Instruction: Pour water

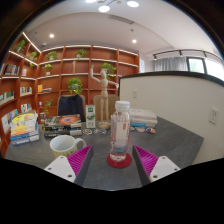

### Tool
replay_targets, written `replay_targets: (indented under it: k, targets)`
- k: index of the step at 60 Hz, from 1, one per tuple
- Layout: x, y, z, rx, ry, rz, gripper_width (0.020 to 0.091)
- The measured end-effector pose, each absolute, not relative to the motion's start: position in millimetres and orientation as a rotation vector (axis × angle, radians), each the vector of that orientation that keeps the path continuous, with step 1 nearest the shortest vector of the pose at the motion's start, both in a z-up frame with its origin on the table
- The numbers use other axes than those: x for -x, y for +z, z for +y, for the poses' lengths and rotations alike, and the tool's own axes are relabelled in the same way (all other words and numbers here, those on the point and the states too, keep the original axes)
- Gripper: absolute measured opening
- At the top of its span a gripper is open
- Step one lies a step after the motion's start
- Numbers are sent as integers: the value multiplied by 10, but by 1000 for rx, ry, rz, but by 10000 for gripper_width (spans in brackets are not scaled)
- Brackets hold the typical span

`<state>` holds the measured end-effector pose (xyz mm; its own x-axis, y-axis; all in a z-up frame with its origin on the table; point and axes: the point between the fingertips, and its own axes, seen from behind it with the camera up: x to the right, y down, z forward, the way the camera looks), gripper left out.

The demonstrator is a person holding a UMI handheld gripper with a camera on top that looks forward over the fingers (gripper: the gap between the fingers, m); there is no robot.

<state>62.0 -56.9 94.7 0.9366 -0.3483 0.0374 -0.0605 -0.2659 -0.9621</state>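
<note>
A clear plastic water bottle (120,130) with a white cap and a pale label stands upright on a red coaster (120,160) on the grey table (170,140). It sits just ahead of my gripper (112,160), centred between the two fingers, with a gap at each side. The pink pads (79,158) are spread wide, so the gripper is open and holds nothing. A white mug (63,144) rests on the table to the left of the bottle, just beyond the left finger.
Books and small boxes (24,126) lie at the table's far left, with more items (142,118) behind the bottle on the right. A wooden figure (101,95) and plants stand before red-brown shelves (60,70). A white partition (190,100) rises at right.
</note>
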Motion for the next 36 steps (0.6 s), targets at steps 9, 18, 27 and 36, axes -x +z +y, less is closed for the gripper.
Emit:
replay_targets:
  k: [9,18,27,36]
  targets:
    - [-371,1128,-942,1837,-248,234,831]
    - [-55,1330,-1107,1775,-138,193,832]
    - [207,1433,-1246,1760,-79,135,817]
    - [291,1632,-1320,1722,-92,77,792]
